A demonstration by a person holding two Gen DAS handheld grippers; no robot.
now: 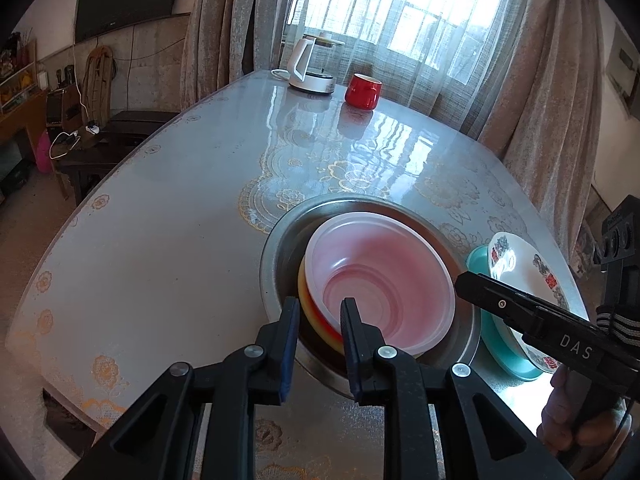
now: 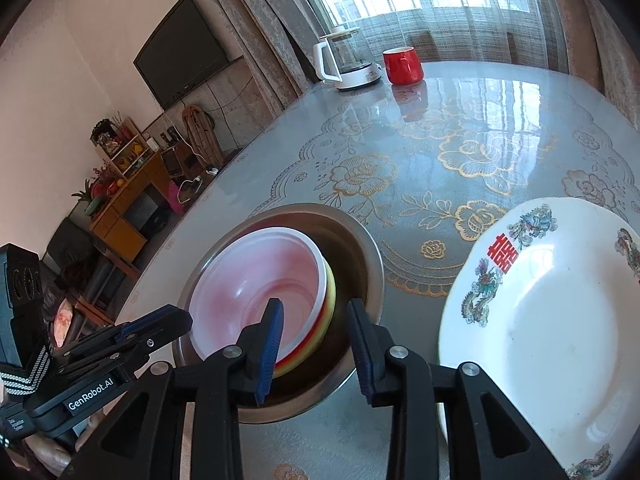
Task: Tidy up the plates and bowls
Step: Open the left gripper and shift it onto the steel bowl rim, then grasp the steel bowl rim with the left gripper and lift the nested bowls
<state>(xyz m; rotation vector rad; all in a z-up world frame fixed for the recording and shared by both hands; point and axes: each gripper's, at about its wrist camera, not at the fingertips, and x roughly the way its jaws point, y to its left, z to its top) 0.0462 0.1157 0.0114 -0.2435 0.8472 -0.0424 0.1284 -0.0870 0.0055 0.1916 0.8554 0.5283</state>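
**A:** Where are the bowls?

**B:** Nested together near the front edge of the worktop. A translucent pink bowl sits tilted inside a yellow and red bowl, and both lie in a wide steel basin.

**A:** And the left tongs?

**B:** Apart. In the left wrist view one finger stands outside the near rim of the nested bowls and the other inside, over the pink bowl's hollow. Whether the pads touch the rim I cannot tell (the gap looks wider than the rim).

**A:** The right tongs?

**B:** Also apart, holding nothing. In the right wrist view their fingers straddle the right edge of the bowl stack, one over the pink bowl, the other over the basin's inner wall.

**A:** The plates?

**B:** Just right of the basin: a white plate with red characters and dragon motifs rests on a teal plate, which peeks out beneath it in the left wrist view.

**A:** Anything else on the worktop?

**B:** At the far end by the curtained window, a white kettle and a red mug, side by side, well apart from the dishes.
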